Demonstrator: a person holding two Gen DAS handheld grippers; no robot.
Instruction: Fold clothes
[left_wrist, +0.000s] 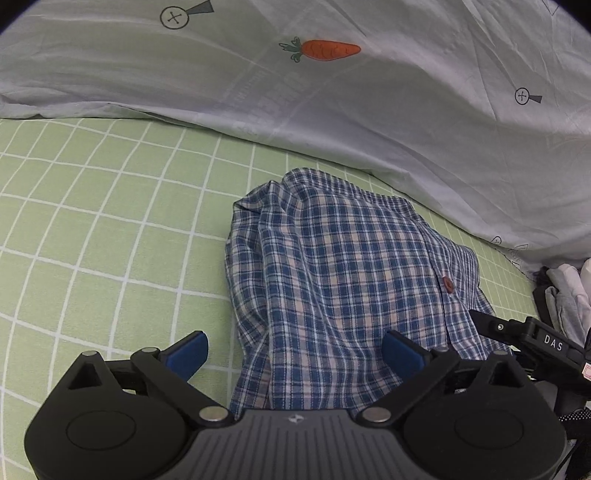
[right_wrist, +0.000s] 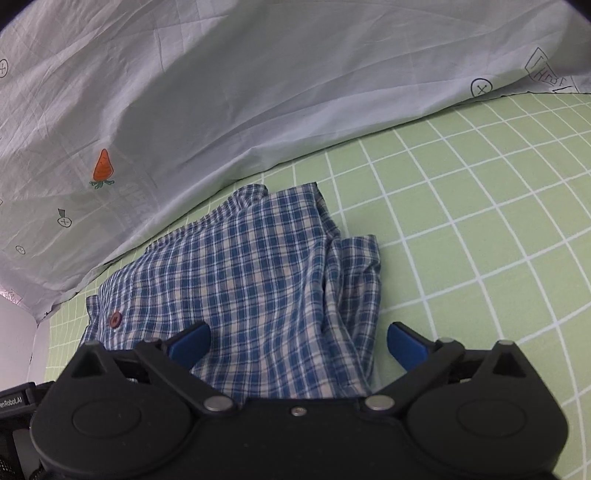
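A blue and white plaid shirt (left_wrist: 332, 266) lies folded into a compact bundle on the green checked bed sheet (left_wrist: 110, 221), with a red button (left_wrist: 447, 284) showing on its top layer. My left gripper (left_wrist: 295, 350) hovers over the bundle's near left edge, its blue pads (left_wrist: 192, 350) wide apart and gripping nothing. In the right wrist view the same shirt (right_wrist: 258, 266) fills the middle. There my right gripper (right_wrist: 297, 343) stands open over the near right edge, holding nothing. One black finger of the right gripper (left_wrist: 517, 332) shows at the right of the left wrist view.
A pale grey duvet (left_wrist: 332, 110) printed with carrots lies bunched along the far side of the shirt. A heap of grey and white clothes (left_wrist: 565, 295) sits at the right edge. Green sheet stretches to the left (left_wrist: 92, 258) and to the right (right_wrist: 480, 240).
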